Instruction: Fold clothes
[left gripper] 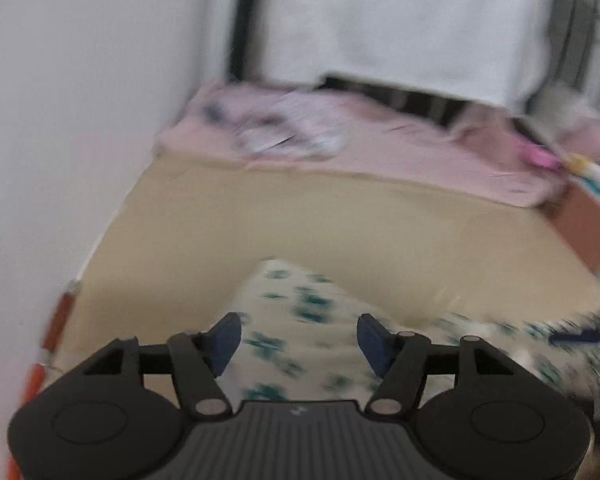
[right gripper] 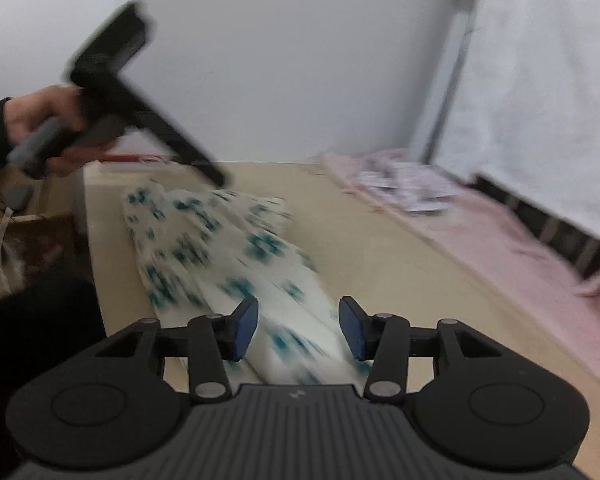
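Observation:
A white garment with teal flower print (left gripper: 300, 332) lies flat on the beige surface (left gripper: 260, 220); it also shows in the right wrist view (right gripper: 228, 256), partly folded into a long shape. My left gripper (left gripper: 299, 340) is open above the garment, holding nothing. My right gripper (right gripper: 298, 326) is open above the garment's near end, empty. The left gripper's body, held by a hand (right gripper: 48, 120), shows raised above the garment's far end in the right wrist view. Both views are motion-blurred.
A pink cloth (left gripper: 380, 148) covers the far part of the surface, with a patterned folded item (left gripper: 292, 128) on it. A white wall (left gripper: 80, 120) stands at left. White curtain (right gripper: 540, 80) hangs at the back. Clutter lies beyond the left edge (right gripper: 12, 216).

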A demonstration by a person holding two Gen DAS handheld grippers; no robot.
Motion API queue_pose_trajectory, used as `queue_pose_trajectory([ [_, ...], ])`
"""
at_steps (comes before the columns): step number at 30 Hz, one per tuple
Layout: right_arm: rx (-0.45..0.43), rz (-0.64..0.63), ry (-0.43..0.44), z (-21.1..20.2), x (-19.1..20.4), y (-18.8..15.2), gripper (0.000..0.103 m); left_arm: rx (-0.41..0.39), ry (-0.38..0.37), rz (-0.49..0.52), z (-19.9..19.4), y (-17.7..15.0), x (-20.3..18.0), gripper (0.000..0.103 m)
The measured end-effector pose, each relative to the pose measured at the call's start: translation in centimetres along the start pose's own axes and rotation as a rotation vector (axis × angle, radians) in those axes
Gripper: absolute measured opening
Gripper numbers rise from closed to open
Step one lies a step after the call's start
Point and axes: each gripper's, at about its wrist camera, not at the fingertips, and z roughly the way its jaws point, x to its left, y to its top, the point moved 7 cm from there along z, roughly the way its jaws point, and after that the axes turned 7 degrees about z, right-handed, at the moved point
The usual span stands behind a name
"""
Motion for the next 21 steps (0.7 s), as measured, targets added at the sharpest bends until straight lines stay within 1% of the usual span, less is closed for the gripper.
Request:
queue_pose_trajectory([
  [2,0.018,0.029,0.04,3.0,1.8,1.3,0.047,0.066,0.011,-0.053,2.1,0.9,1.1,0.063],
  [4,0.04,0.051,0.047,5.5,3.3,2.0,0.047,0.132,0.013,-0.087,4.3,1.4,1.6,0.063],
  [5,0.046,0.063,0.031,6.5,3.8,2.1,0.047,0.159,0.015,-0.062,5.3,1.5,1.3,0.063],
  [7,0.06,0.086,0.0,7.9,4.2,2.0,0.047,0.187,0.019,-0.037,6.8,1.7,1.1,0.061],
  [8,0.067,0.101,-0.01,8.2,4.3,1.7,0.046,0.178,0.029,-0.023,6.9,1.8,1.0,0.053],
  [9,0.071,0.114,-0.018,8.4,4.3,1.5,0.046,0.171,0.035,-0.012,6.9,1.9,0.8,0.025],
  [10,0.07,0.123,-0.025,8.4,4.4,1.3,0.043,0.173,0.025,-0.012,6.9,1.9,0.8,0.008],
  [11,0.068,0.129,-0.027,8.4,4.5,1.1,0.035,0.167,0.008,-0.031,6.7,1.9,1.0,0.003],
  [12,0.066,0.134,-0.027,8.3,4.7,1.1,0.025,0.14,-0.002,-0.05,6.2,1.7,1.4,0.002],
  [13,0.063,0.138,-0.028,8.3,4.8,1.1,0.022,0.113,-0.01,-0.069,5.6,1.6,1.8,0.001],
  [15,0.05,0.134,-0.04,8.3,4.9,1.3,0.009,0.065,-0.026,-0.122,4.6,1.5,2.5,0.0],
  [18,0.005,0.157,-0.075,7.7,4.4,2.1,0.003,0.012,-0.1,-0.253,3.2,1.5,3.6,0.0],
  [21,-0.063,0.174,-0.132,6.6,3.7,3.2,0.002,-0.055,-0.18,-0.361,1.1,1.2,4.5,0.0],
])
